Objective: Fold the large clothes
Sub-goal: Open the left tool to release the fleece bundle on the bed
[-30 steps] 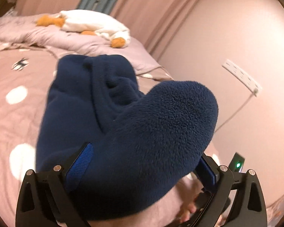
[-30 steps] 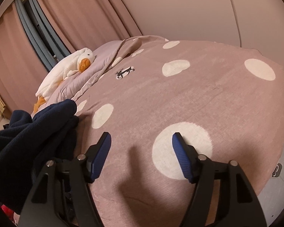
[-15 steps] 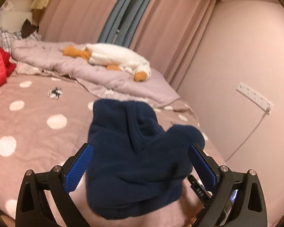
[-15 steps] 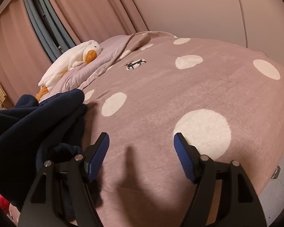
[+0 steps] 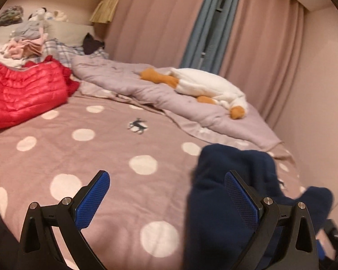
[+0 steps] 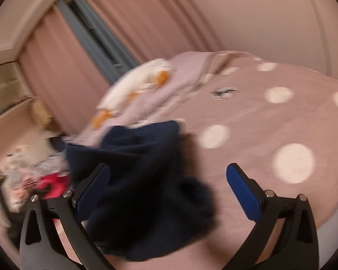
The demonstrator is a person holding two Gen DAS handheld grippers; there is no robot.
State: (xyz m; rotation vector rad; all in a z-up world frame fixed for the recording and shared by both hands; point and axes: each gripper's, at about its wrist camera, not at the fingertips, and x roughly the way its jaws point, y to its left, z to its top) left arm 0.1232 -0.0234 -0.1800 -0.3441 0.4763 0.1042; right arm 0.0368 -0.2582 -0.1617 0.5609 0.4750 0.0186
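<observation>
Both grippers spread wide, nothing clamped. Left gripper (image 5: 166, 199) has only bedspread between its pads; the fleece (image 5: 232, 175) is bunched behind and around its right finger — whether it touches there I can't tell. Right gripper (image 6: 169, 193) has just been opening its jaws; the fleece (image 6: 146, 168) lies in the gap, heaped against the left pad, clear of the right one, so not gripped. Progress, as I read it: early — the navy fleece is a crumpled lump on the dotted bedspread (image 5: 83, 157) near its edge, not spread flat, no fold made. Still to do: lay out, smooth, fold. A red jacket (image 5: 22, 94) waits further back, unfolded too. Right view is heavily blurred — sleeves, hem and collar can't be picked out, and the lump's lower part is cut off in both views.
</observation>
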